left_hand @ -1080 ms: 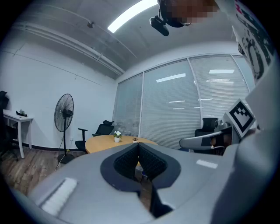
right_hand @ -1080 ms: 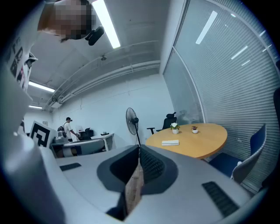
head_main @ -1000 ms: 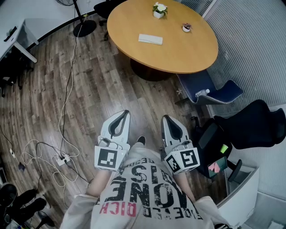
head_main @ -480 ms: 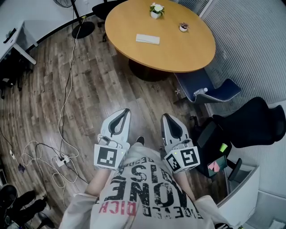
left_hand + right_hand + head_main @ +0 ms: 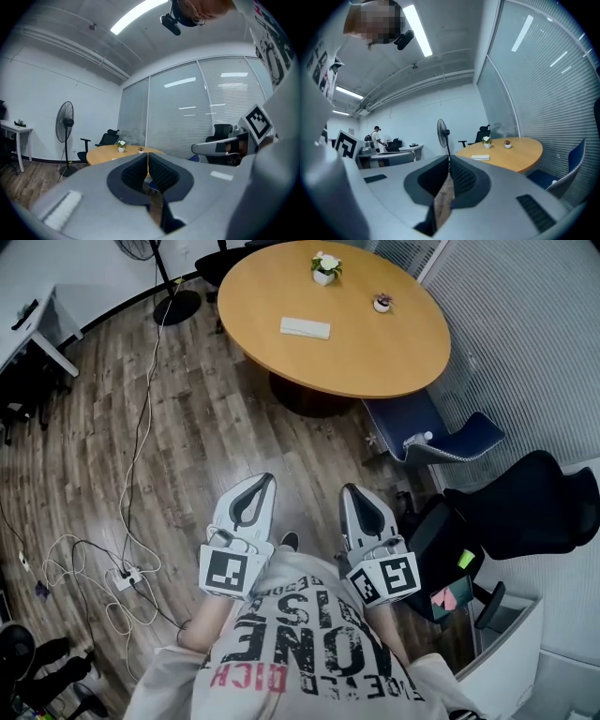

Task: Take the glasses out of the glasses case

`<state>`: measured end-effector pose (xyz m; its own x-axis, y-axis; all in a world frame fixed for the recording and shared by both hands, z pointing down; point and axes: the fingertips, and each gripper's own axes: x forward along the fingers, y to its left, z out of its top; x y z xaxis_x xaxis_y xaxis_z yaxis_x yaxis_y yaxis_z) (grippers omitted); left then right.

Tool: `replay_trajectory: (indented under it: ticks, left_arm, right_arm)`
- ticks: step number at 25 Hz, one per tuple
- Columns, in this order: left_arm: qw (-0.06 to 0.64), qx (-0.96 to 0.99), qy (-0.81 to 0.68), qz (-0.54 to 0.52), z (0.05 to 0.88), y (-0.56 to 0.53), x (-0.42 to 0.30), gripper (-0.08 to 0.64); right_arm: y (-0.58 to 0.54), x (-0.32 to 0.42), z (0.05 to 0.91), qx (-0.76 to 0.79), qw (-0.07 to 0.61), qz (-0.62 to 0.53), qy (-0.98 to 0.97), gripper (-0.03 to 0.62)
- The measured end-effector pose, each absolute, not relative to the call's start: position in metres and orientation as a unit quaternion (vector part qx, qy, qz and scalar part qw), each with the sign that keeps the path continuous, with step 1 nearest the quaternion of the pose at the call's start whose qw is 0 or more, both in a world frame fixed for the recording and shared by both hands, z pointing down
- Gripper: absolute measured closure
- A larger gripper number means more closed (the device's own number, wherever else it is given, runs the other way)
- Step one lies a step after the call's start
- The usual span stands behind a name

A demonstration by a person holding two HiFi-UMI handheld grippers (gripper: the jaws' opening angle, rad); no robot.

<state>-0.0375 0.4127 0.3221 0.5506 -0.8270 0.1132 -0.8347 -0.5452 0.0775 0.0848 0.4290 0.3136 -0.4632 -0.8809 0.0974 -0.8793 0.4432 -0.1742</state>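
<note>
A flat white glasses case (image 5: 305,328) lies on the round wooden table (image 5: 375,352) far ahead of me; it also shows small in the right gripper view (image 5: 480,157). No glasses are visible. My left gripper (image 5: 263,479) and right gripper (image 5: 348,489) are held side by side close to my body, above the wooden floor and well short of the table. Both are shut with nothing between the jaws. The left gripper (image 5: 148,155) and the right gripper (image 5: 449,157) point toward the table.
On the table stand a small white flower pot (image 5: 324,267) and a tiny potted plant (image 5: 382,304). A blue chair (image 5: 431,432) and a black chair (image 5: 525,502) stand right of me. Cables and a power strip (image 5: 127,577) lie on the floor at left. A standing fan (image 5: 65,126) is by the wall.
The view has shifted forward a little toward the table; the table and case sit slightly nearer and further left. Both grippers stay shut and side by side.
</note>
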Motion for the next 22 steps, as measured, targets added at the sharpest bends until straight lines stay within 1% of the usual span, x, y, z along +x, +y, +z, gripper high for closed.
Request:
replay_trajectory:
  ticks: [5,12,15,22]
  left_arm:
    - [0.076,0.878,-0.471,0.033,0.325,0.416,-0.032,0.545]
    - [0.073,0.879,-0.469,0.031,0.326,0.402,-0.036,0.544]
    - [0.088,0.877,-0.471,0.032,0.329,0.387,-0.039,0.545]
    - [0.073,0.887,-0.455,0.027,0.328,0.327,-0.048,0.545]
  right_arm:
    - [0.431,0.088,0.317,-0.515,0.003,-0.104,0.851,0.572]
    - [0.416,0.088,0.32,-0.518,-0.001,-0.111,0.848,0.572]
    - [0.402,0.087,0.323,-0.521,-0.004,-0.114,0.846,0.572]
    - [0.345,0.078,0.322,-0.53,-0.003,-0.117,0.84,0.572]
